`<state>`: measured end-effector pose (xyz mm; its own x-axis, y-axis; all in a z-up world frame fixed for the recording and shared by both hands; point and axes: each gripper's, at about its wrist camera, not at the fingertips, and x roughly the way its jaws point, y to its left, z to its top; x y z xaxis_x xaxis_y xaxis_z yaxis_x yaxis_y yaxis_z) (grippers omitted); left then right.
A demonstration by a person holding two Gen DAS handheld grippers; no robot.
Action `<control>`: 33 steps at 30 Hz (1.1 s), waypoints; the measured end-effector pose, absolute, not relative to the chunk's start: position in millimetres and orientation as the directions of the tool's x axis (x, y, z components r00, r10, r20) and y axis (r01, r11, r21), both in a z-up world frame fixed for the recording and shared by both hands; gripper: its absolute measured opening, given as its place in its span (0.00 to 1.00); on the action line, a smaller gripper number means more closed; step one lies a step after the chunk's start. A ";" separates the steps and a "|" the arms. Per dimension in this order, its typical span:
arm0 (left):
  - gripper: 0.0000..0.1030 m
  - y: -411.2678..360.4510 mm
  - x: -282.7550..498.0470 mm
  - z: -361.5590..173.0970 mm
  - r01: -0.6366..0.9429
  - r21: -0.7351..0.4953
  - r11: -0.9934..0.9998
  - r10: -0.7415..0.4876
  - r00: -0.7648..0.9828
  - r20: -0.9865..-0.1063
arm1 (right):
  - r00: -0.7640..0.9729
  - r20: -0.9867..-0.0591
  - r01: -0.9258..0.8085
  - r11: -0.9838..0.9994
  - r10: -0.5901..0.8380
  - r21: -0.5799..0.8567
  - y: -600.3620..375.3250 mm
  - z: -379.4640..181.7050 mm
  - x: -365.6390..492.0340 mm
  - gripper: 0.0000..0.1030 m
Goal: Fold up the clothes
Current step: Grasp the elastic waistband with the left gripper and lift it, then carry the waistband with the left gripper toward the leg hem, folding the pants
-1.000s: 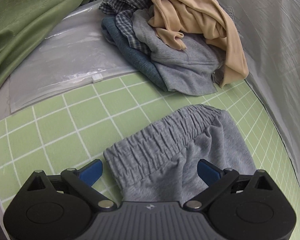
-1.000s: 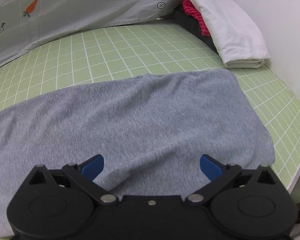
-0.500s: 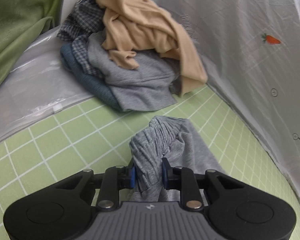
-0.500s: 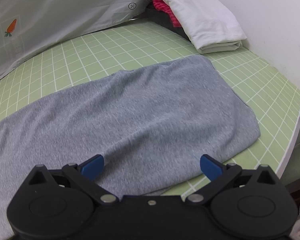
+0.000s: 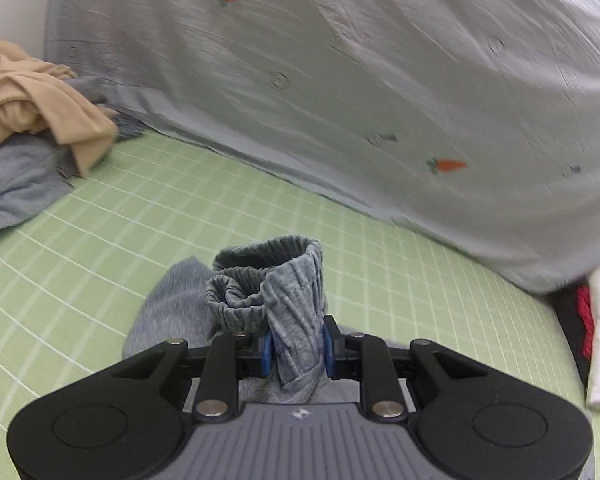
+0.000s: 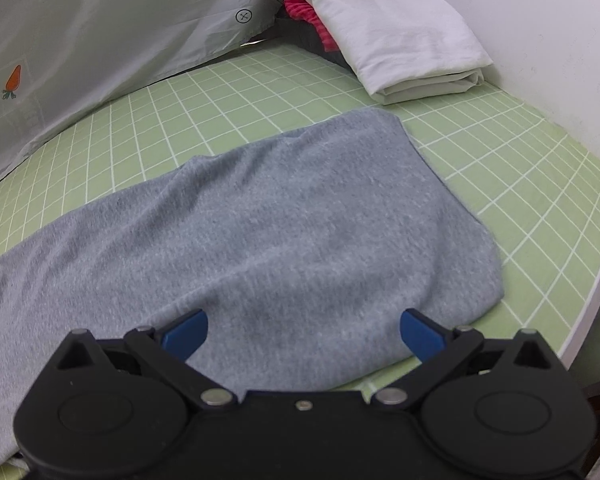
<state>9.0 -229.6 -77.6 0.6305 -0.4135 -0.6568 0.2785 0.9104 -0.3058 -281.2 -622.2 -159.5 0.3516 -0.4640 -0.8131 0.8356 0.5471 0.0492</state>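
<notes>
Here my left tongs (image 5: 296, 350) pinch the ribbed elastic waistband of the soft grey jersey trousers (image 5: 276, 304), bunched and lifted off the green gridded table (image 5: 380, 264); my right tongs (image 6: 303, 330) hover wide above the limp leg, best taken by its hem.

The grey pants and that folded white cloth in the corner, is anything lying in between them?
No. In the right wrist view, only bare green grid mat separates the grey pants from the folded white cloth.
</notes>
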 end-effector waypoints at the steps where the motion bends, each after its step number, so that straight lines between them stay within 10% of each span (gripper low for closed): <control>1: 0.25 -244.6 -0.4 -88.8 0.290 -0.298 0.910 -0.415 0.605 -0.679 | 0.353 -0.815 0.832 0.552 -0.461 0.048 -626.9 -160.3 -284.2 1.00; 6: 0.34 -278.6 -22.9 -139.6 0.210 -0.257 0.943 -0.330 0.502 -0.800 | 0.355 -0.818 0.828 0.558 -0.453 0.050 -652.4 -163.0 -297.2 1.00; 25: 0.50 -340.3 -37.1 -122.7 0.411 -0.269 0.871 -0.458 0.485 -0.745 | 0.395 -0.815 0.799 0.596 -0.424 0.077 -695.0 -173.9 -269.4 1.00; 33: 0.51 -322.9 -5.1 -115.8 0.214 -0.193 0.958 -0.283 0.565 -0.775 | 0.362 -0.824 0.834 0.546 -0.436 0.077 -703.0 -177.9 -276.3 1.00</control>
<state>-5.1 -322.9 -115.8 0.5655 -0.2826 -0.7748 0.2141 0.9576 -0.1930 -276.3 -703.0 -177.9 0.3615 -0.4364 -0.8239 0.8344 0.5458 0.0770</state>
